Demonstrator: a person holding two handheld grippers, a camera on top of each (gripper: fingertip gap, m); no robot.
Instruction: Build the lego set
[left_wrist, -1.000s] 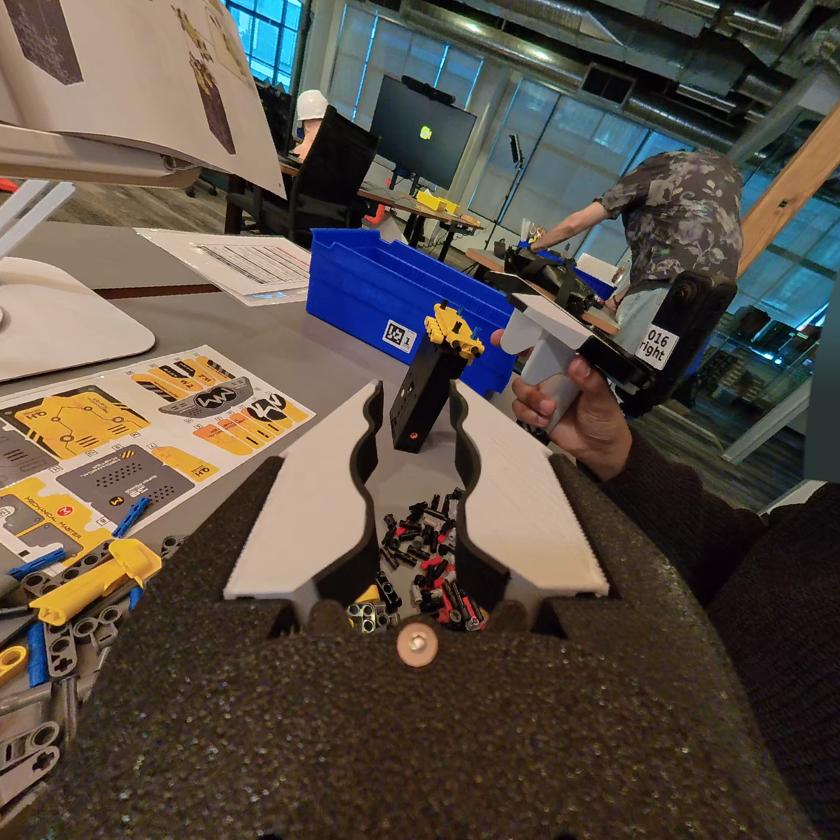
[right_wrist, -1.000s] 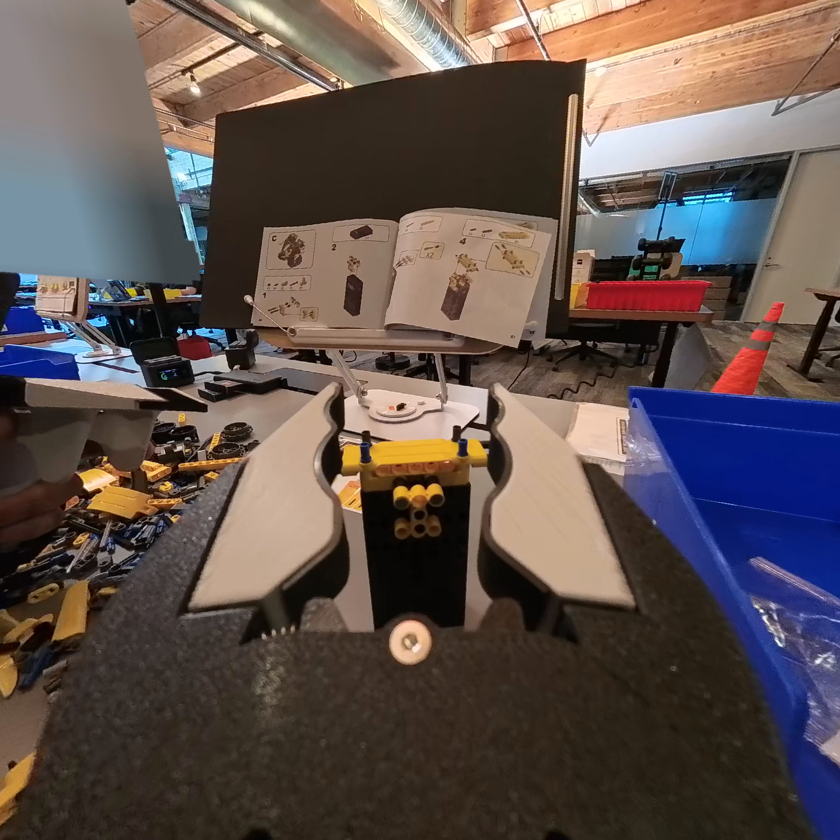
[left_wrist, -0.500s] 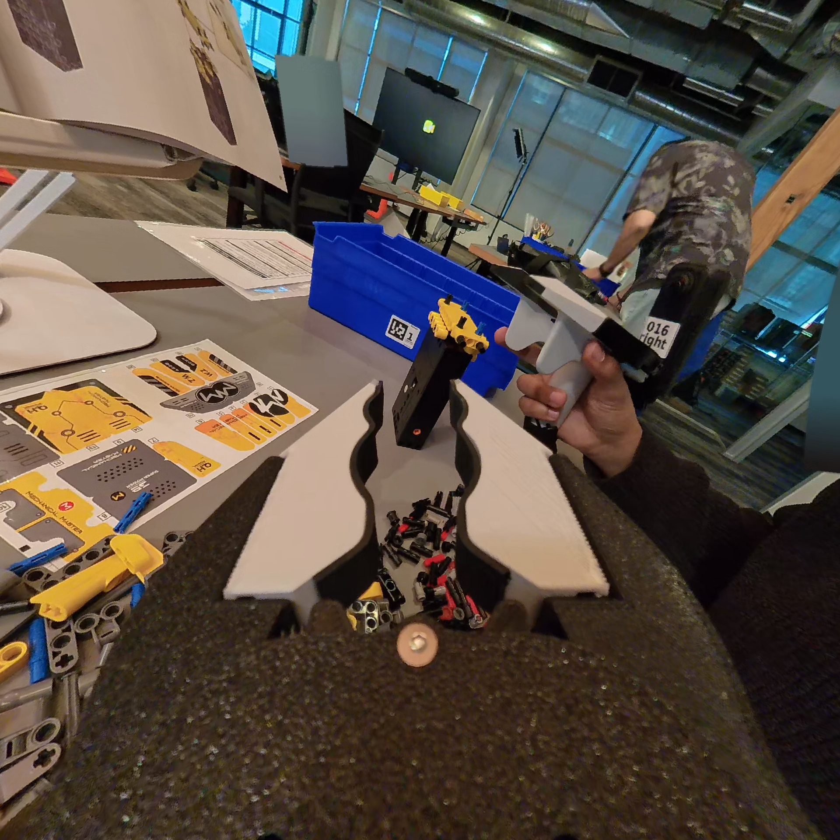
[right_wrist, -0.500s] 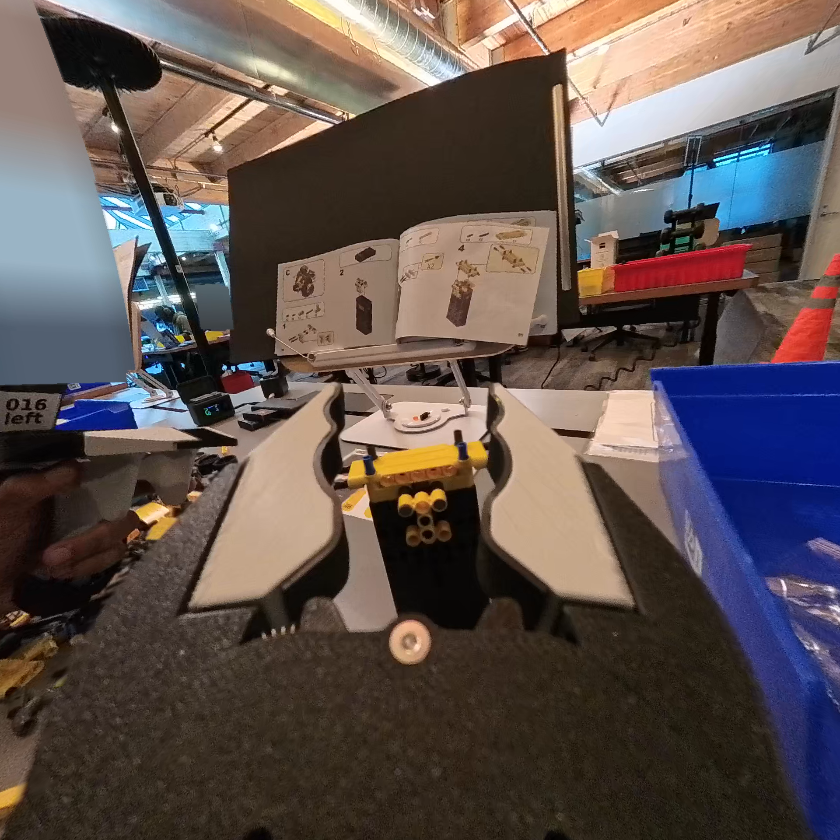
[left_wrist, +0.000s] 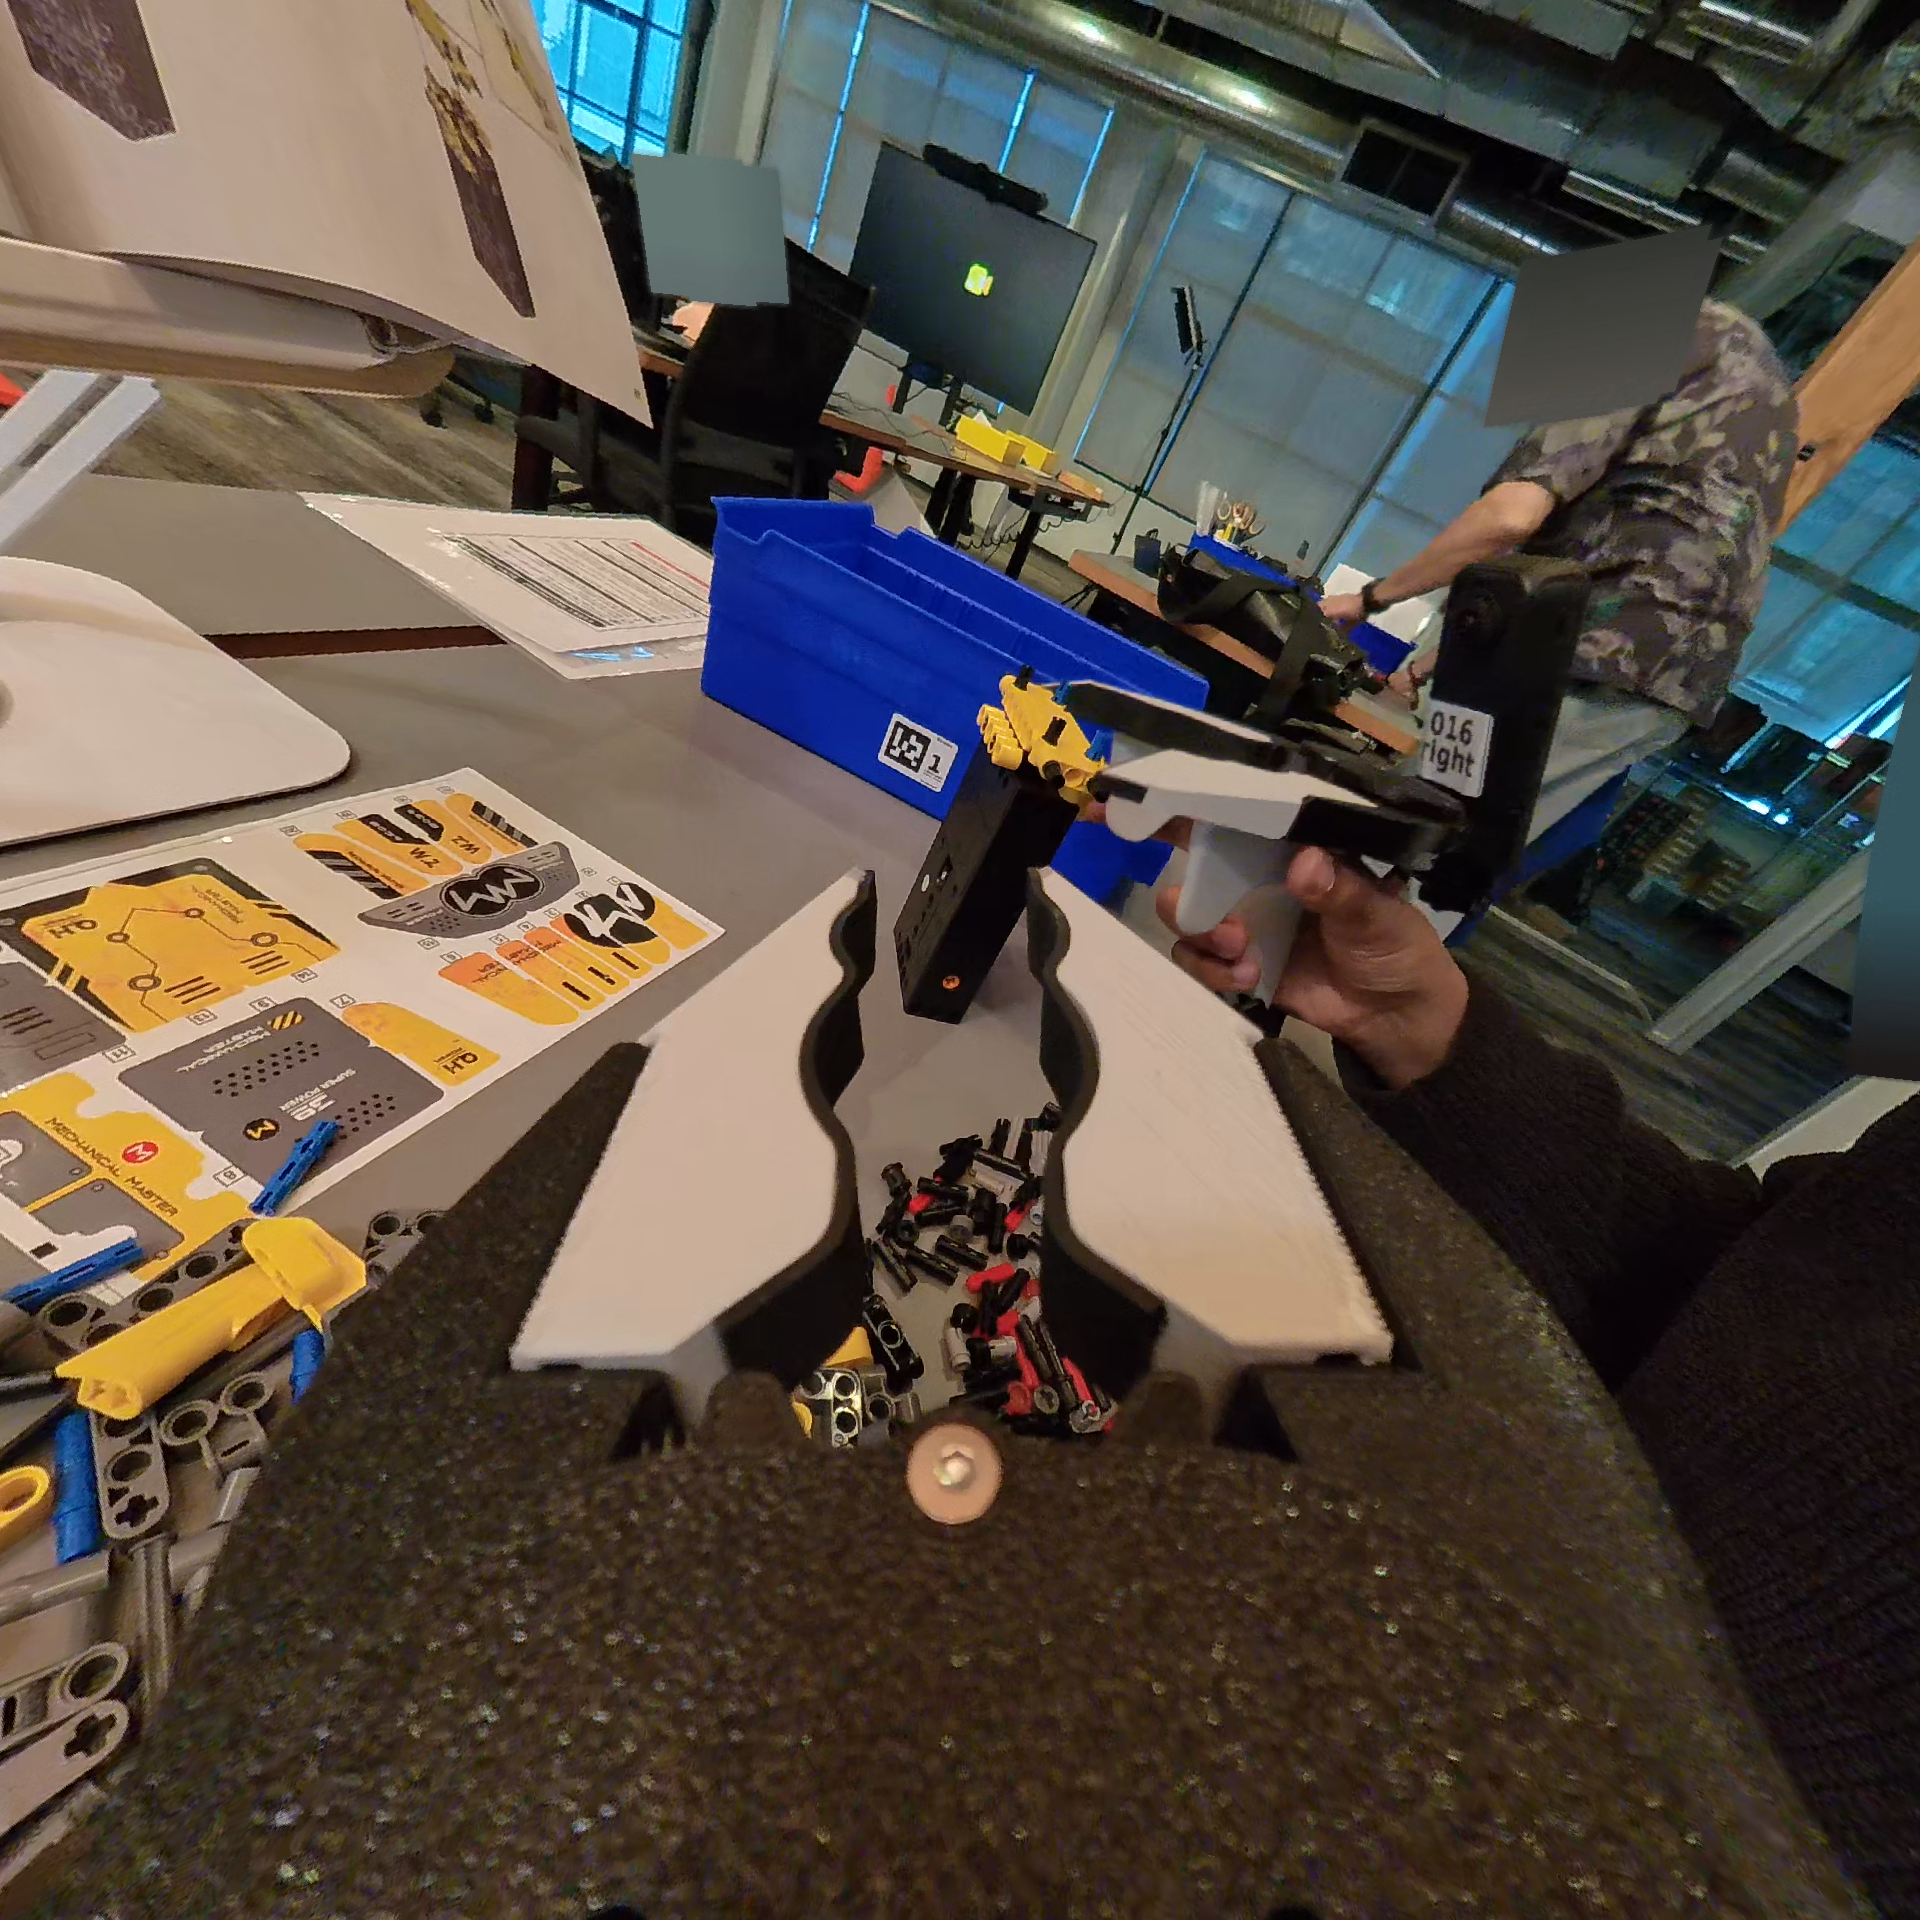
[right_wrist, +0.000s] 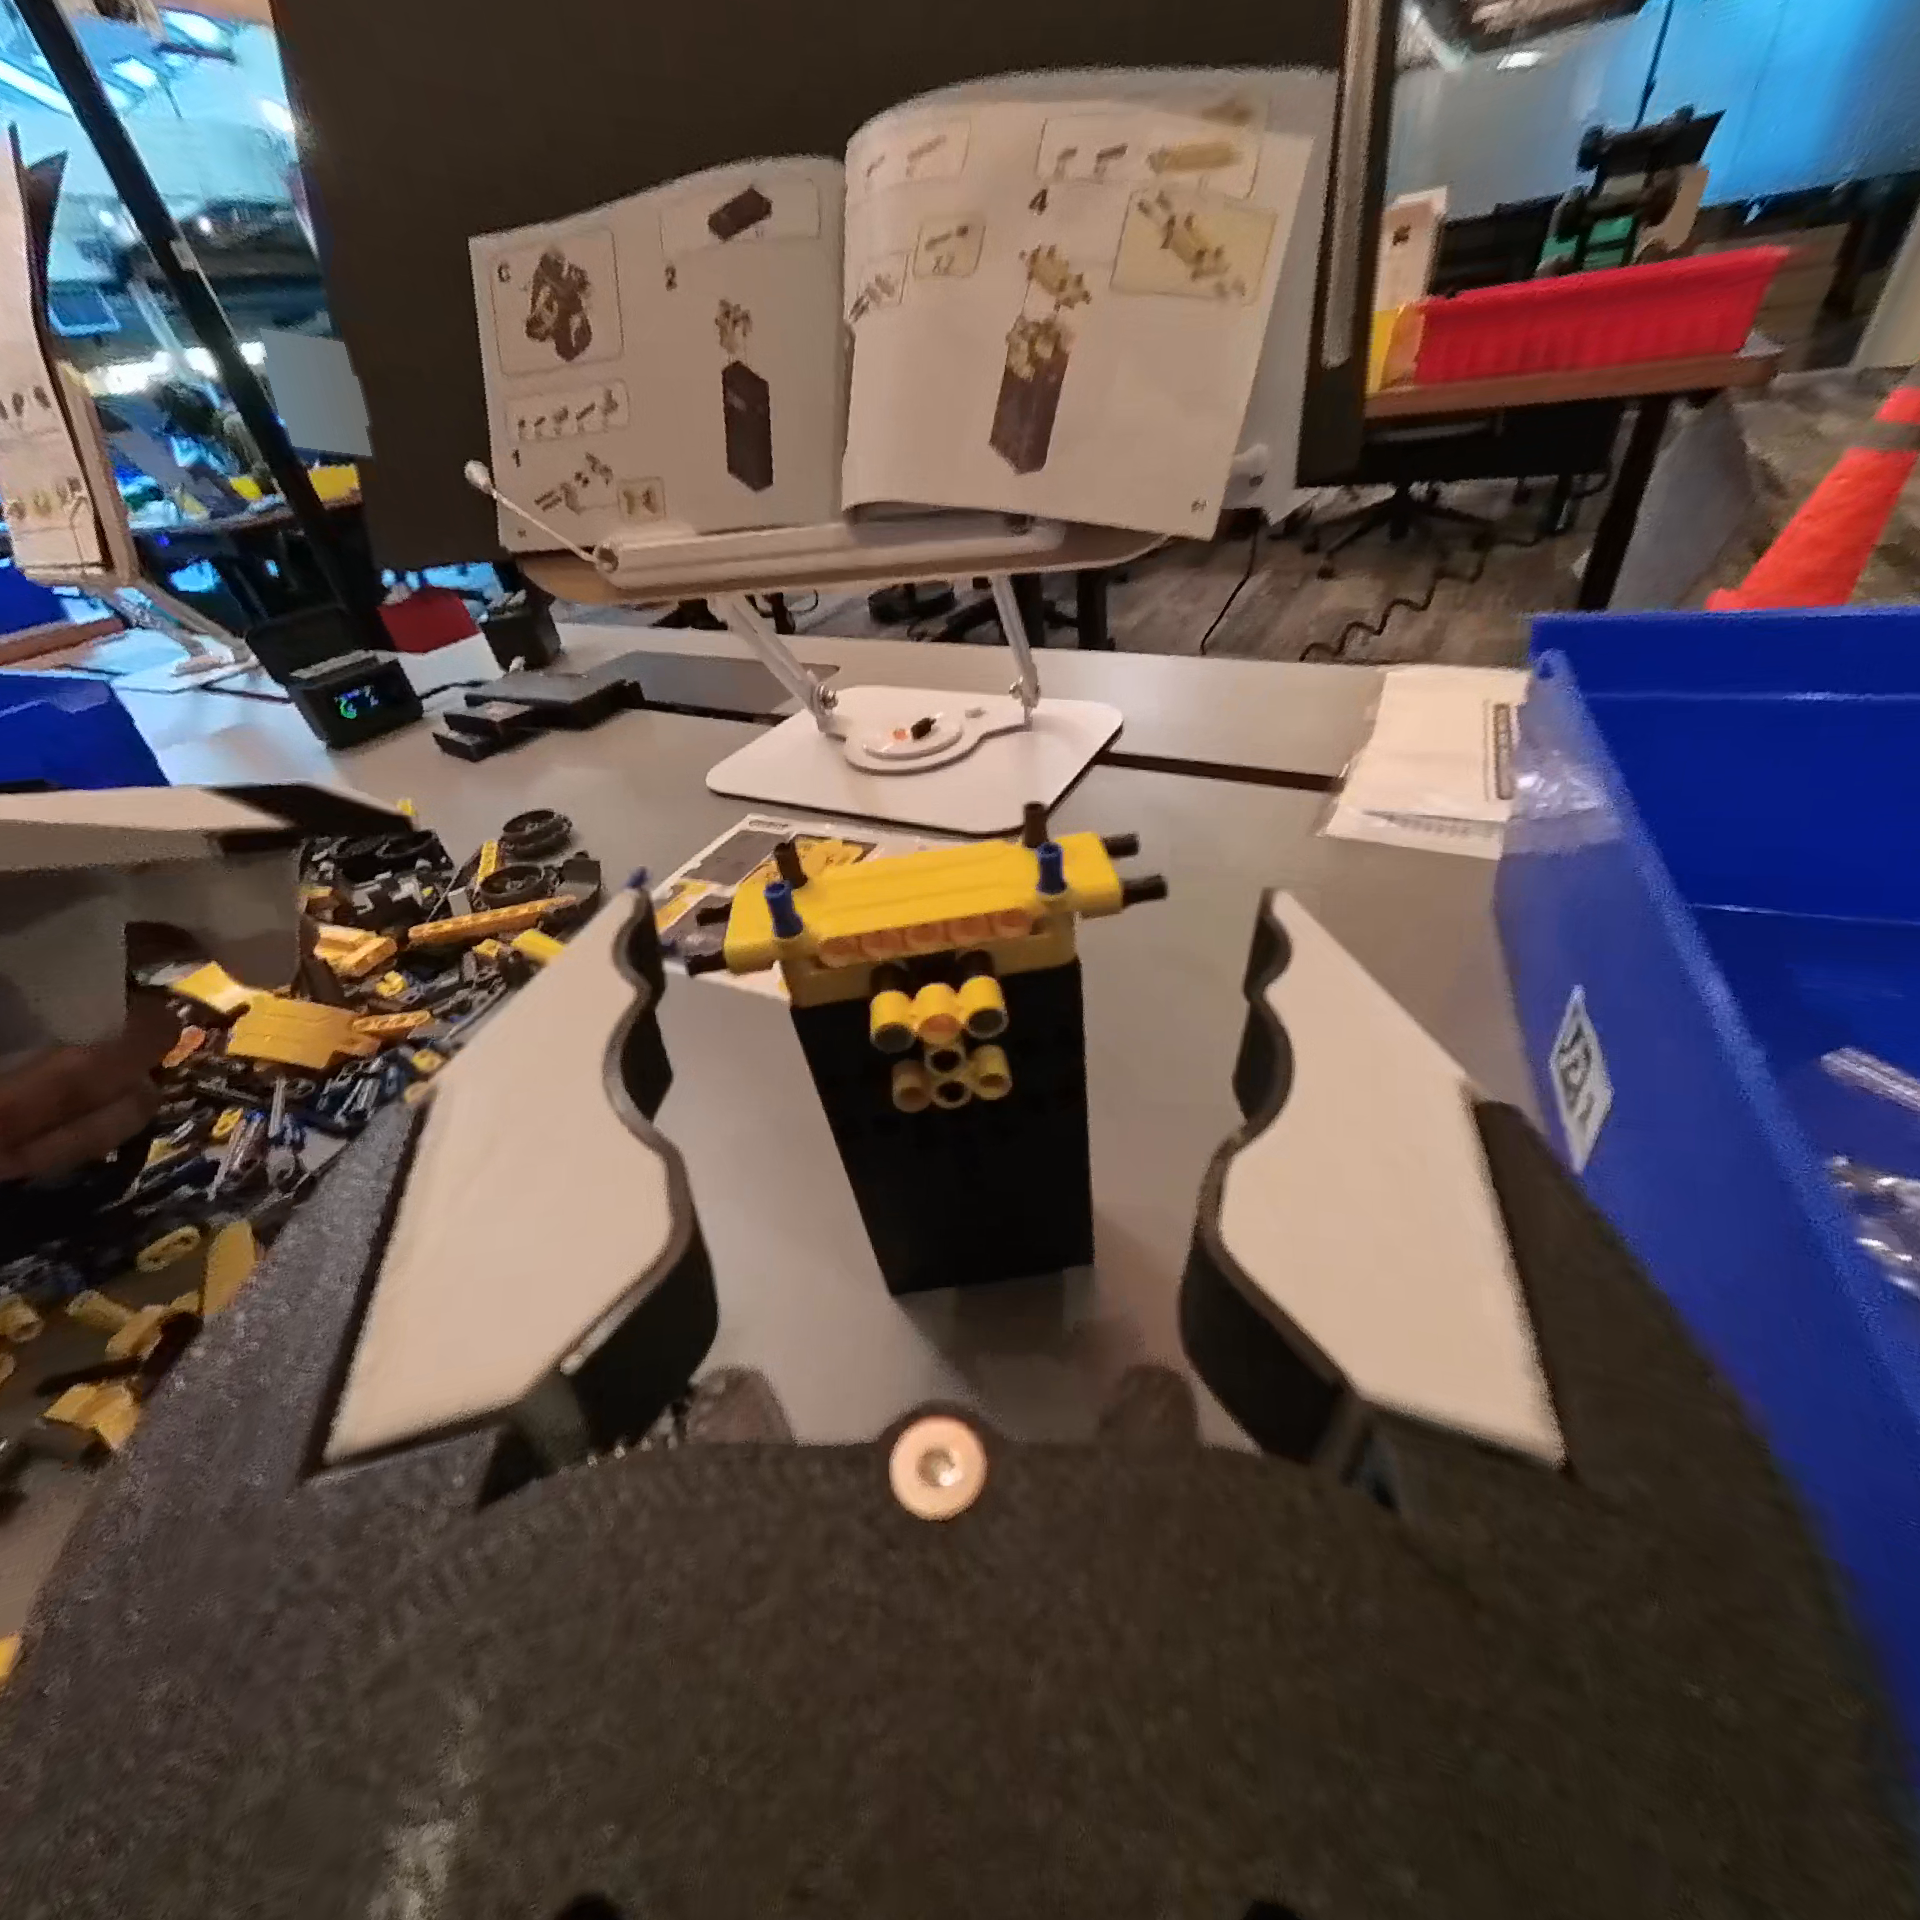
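Note:
A black block (right_wrist: 966, 1164) topped with a yellow beam assembly (right_wrist: 914, 904) stands upright on the grey table. My right gripper (right_wrist: 951, 914) is open wide, with the block between its fingers and touching neither. The left wrist view shows the same block (left_wrist: 982, 873) just beyond my fingertips, with the right gripper (left_wrist: 1091, 748) level with its yellow top (left_wrist: 1039, 727). My left gripper (left_wrist: 948, 894) is open and empty, low over a pile of small black and red pins (left_wrist: 977, 1226).
A blue bin (right_wrist: 1714, 935) stands right of the block. An instruction booklet (right_wrist: 862, 343) rests on a white stand (right_wrist: 914, 758) behind it. A sticker sheet (left_wrist: 312, 966) and loose yellow, grey and blue parts (left_wrist: 156, 1340) lie left. A person (left_wrist: 1662, 520) stands far off.
My right gripper was shut on the black block and has opened wide, letting it go; the block now stands free on the table. My left gripper has barely moved.

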